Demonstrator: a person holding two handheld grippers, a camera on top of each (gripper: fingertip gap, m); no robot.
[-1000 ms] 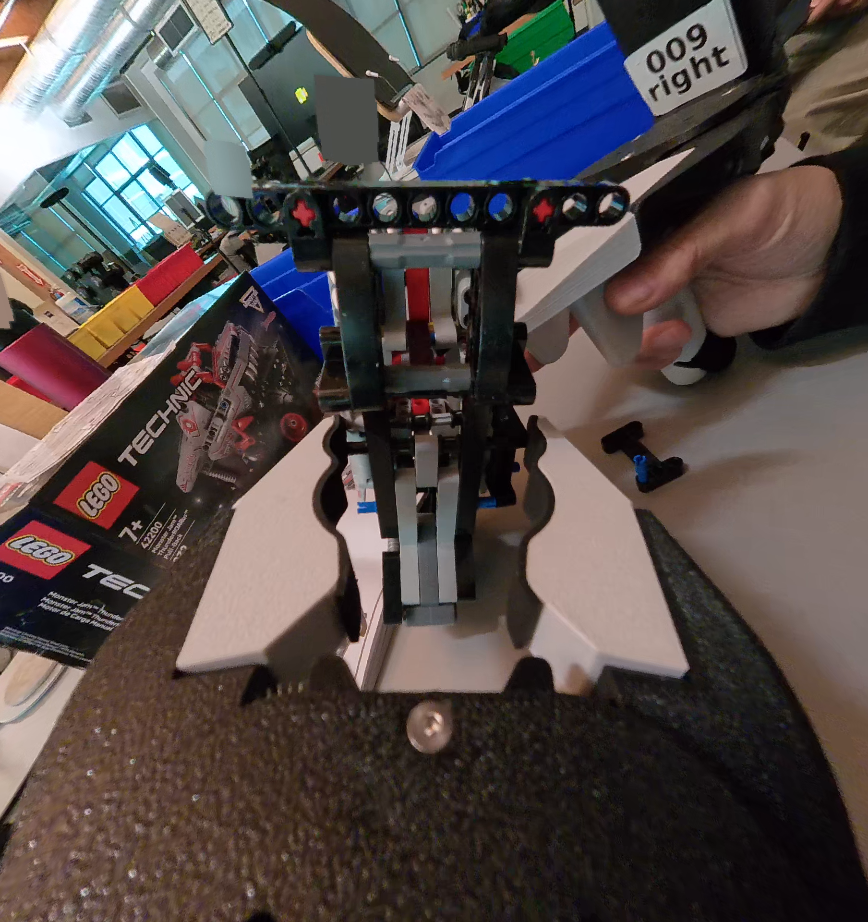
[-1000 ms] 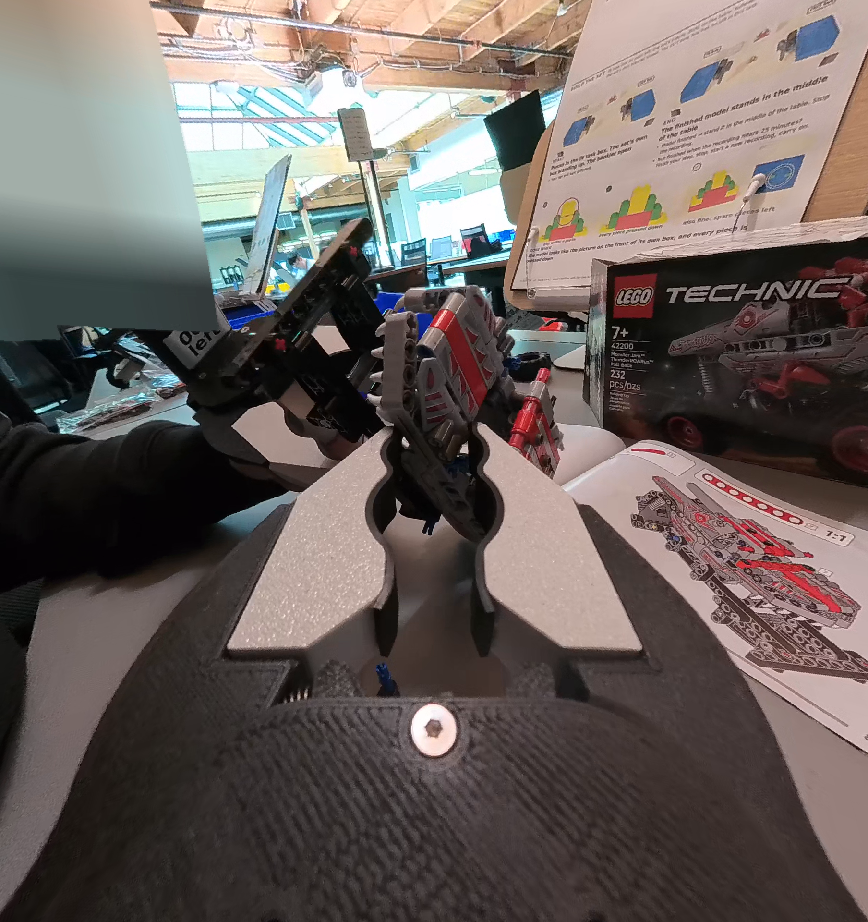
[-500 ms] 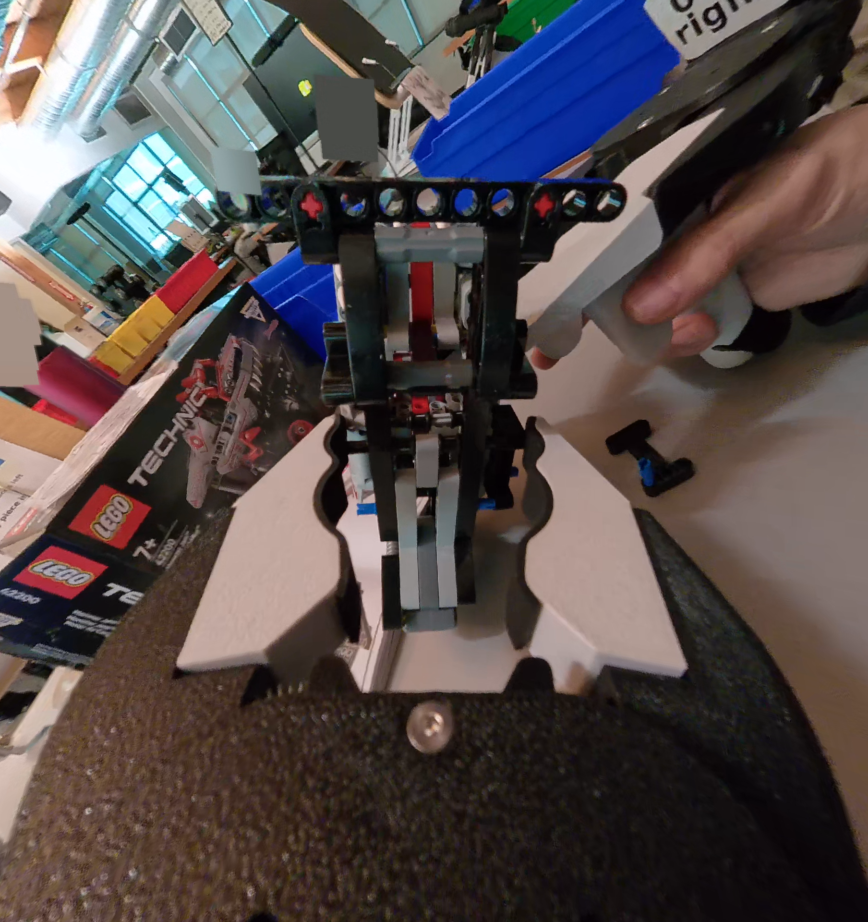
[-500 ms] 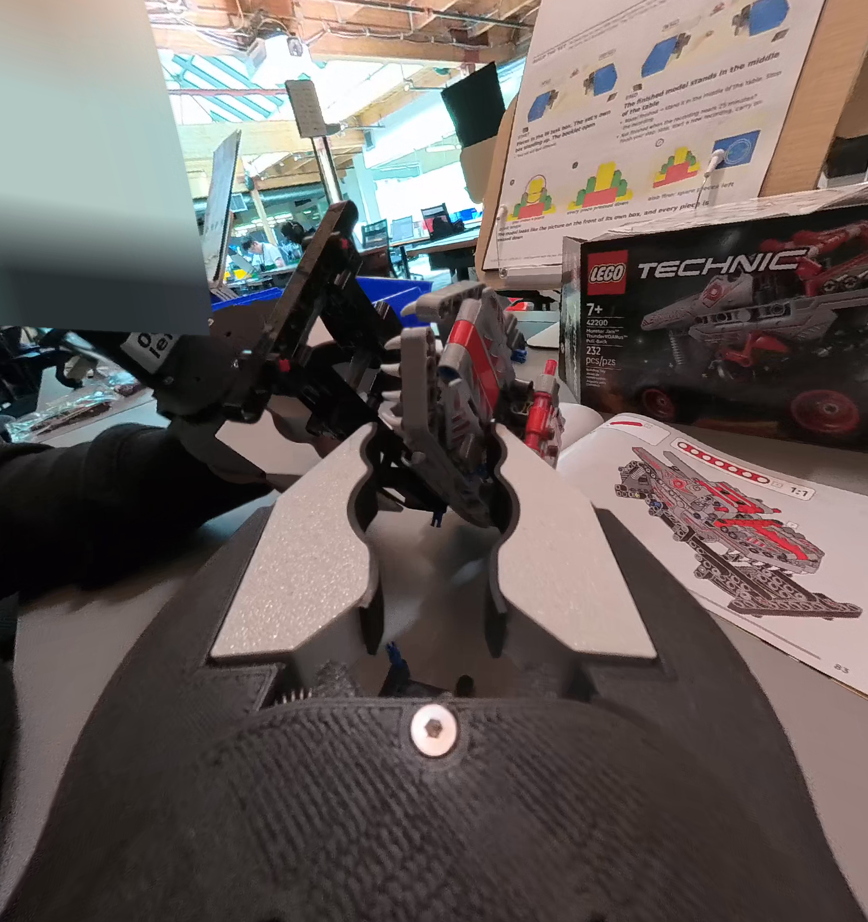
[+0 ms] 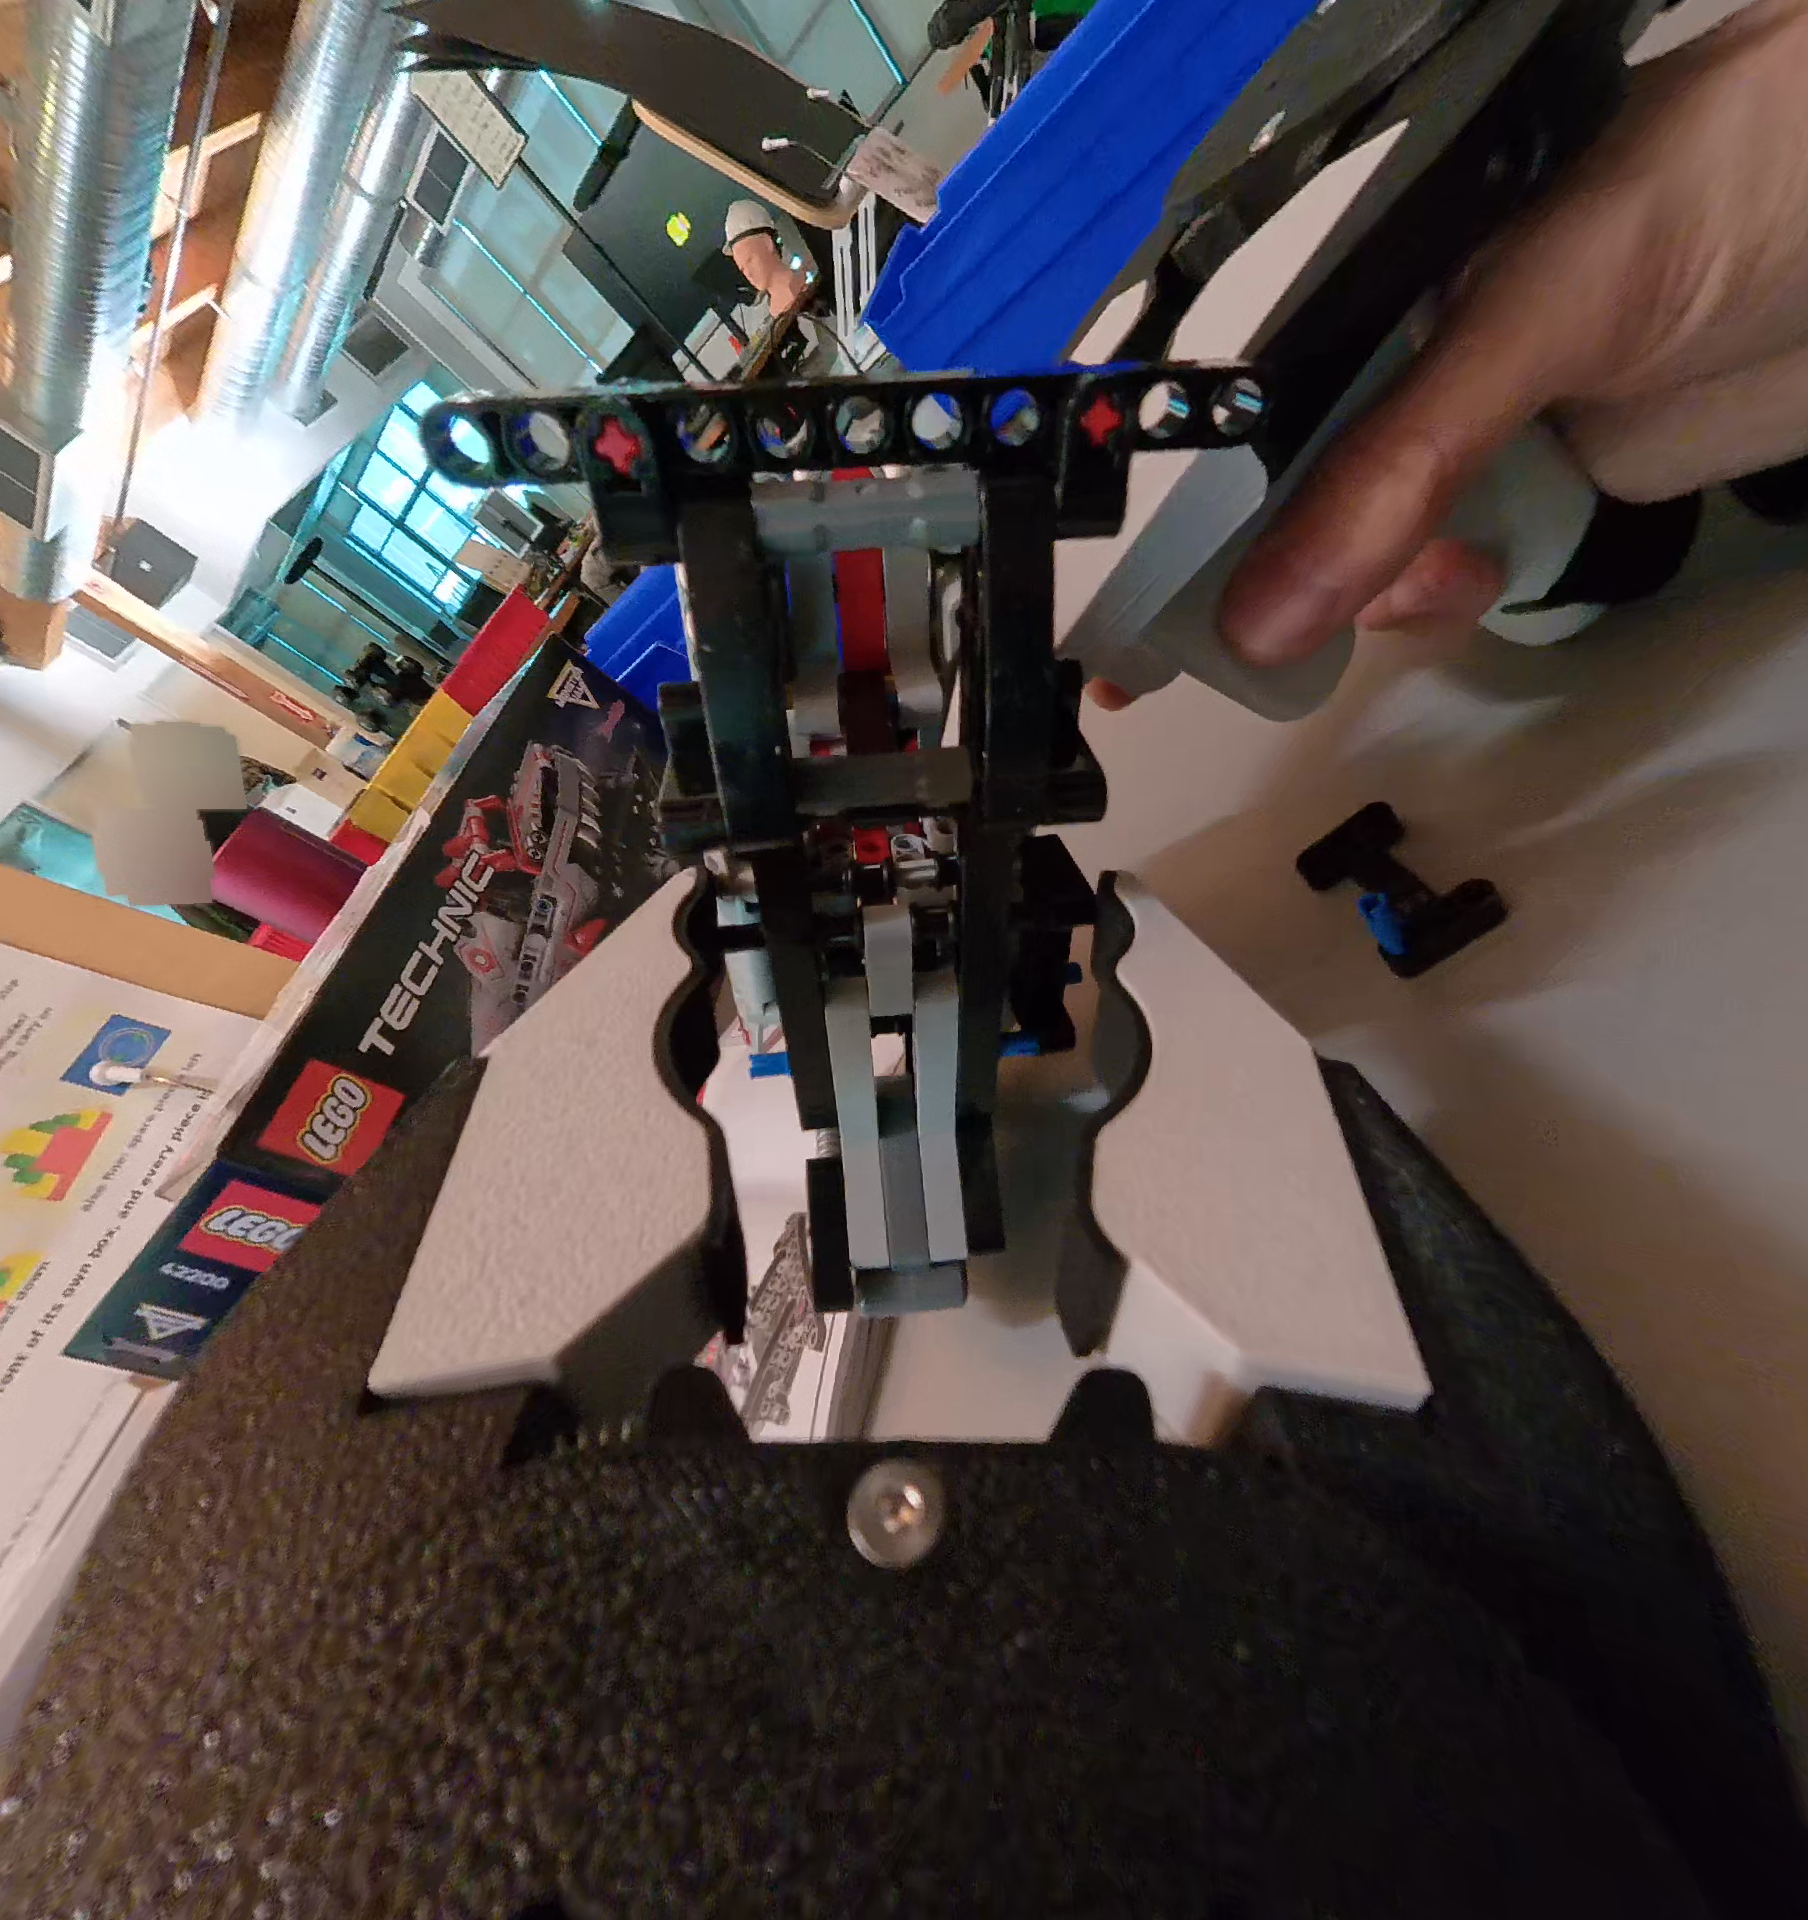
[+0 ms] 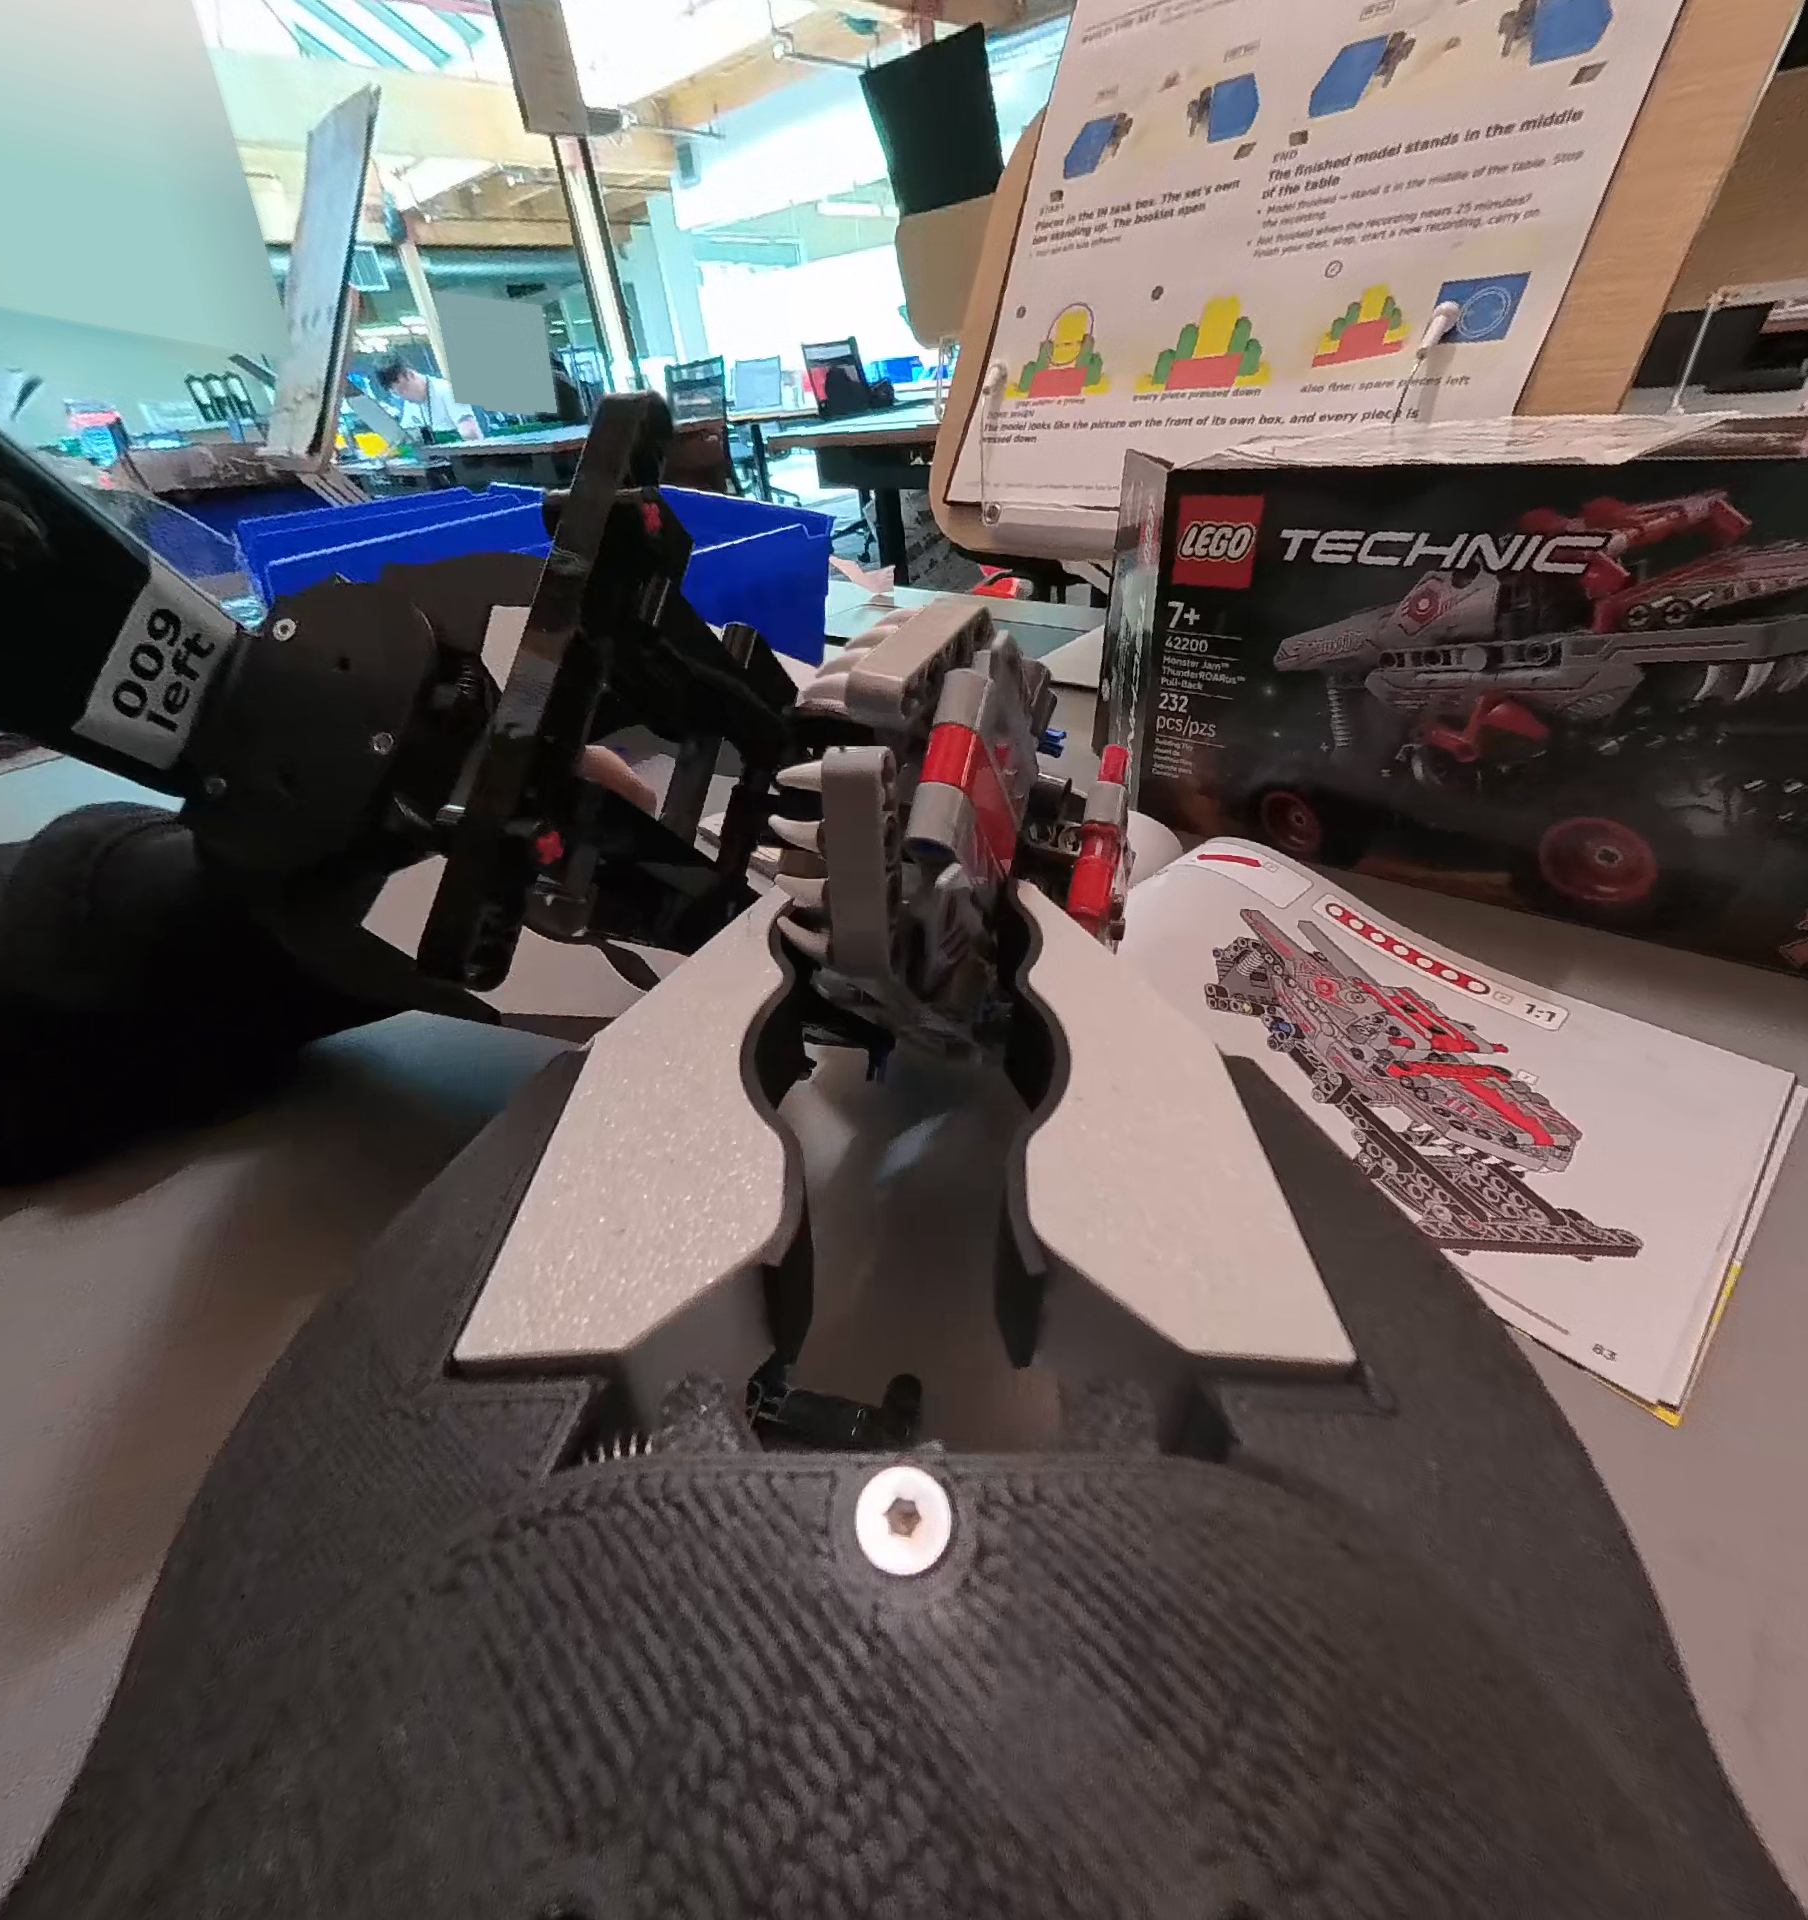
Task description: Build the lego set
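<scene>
I hold one lego model with both grippers above the table. In the left wrist view my left gripper [image 5: 905, 935] is shut on its black and grey frame [image 5: 879, 769], which stands upright between the fingers; a long black holed beam [image 5: 848, 426] crosses its top. In the right wrist view my right gripper [image 6: 900, 935] is shut on the model's grey and red body with white teeth [image 6: 910, 831]. The left gripper [image 6: 360, 727] shows there at the left, on the black frame [image 6: 557, 675]. The right gripper's body and a hand [image 5: 1502, 343] show at the upper right of the left wrist view.
A small black piece with a blue pin [image 5: 1399, 894] lies on the table. The set's box [image 6: 1502, 675] stands at the back right, the open booklet [image 6: 1451, 1091] in front of it. A blue bin [image 6: 412, 540] and an instruction sheet [image 6: 1295, 208] stand behind. Only a small space, under 4 cm, lies between the two pairs of fingers.
The right gripper's jaws stand slightly wider than a second ago and the model has turned in them. Both grippers have tilted, with the model still between them.
</scene>
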